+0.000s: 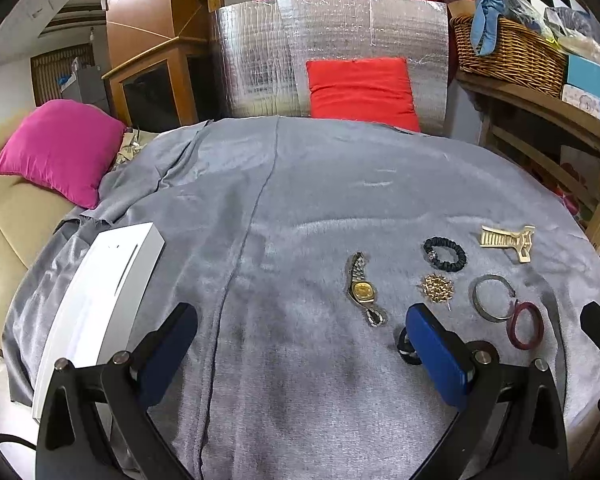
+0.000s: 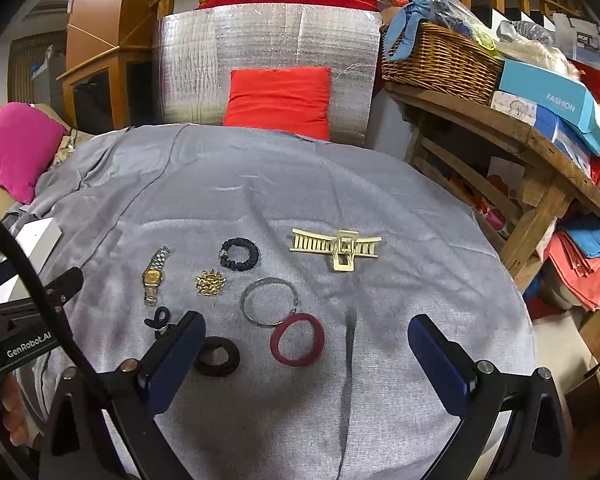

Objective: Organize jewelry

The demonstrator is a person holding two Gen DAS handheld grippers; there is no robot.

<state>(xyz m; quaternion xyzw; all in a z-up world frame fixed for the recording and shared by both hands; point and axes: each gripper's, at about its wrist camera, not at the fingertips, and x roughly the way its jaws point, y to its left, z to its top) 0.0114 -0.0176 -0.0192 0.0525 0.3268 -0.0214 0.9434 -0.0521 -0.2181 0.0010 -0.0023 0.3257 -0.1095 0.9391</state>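
Jewelry lies on a grey cloth. A gold watch, a gold brooch, a black scrunchie, a cream hair claw, a silver bangle and a maroon hair tie are spread out. A dark brown hair tie and a small black tie lie by my right gripper's left finger. A white box sits at the left. My left gripper is open and empty above the cloth. My right gripper is open and empty over the maroon tie.
A wooden shelf with a wicker basket and boxes stands to the right. A red cushion leans on a silver foil panel behind. A pink cushion lies on a beige sofa at the left.
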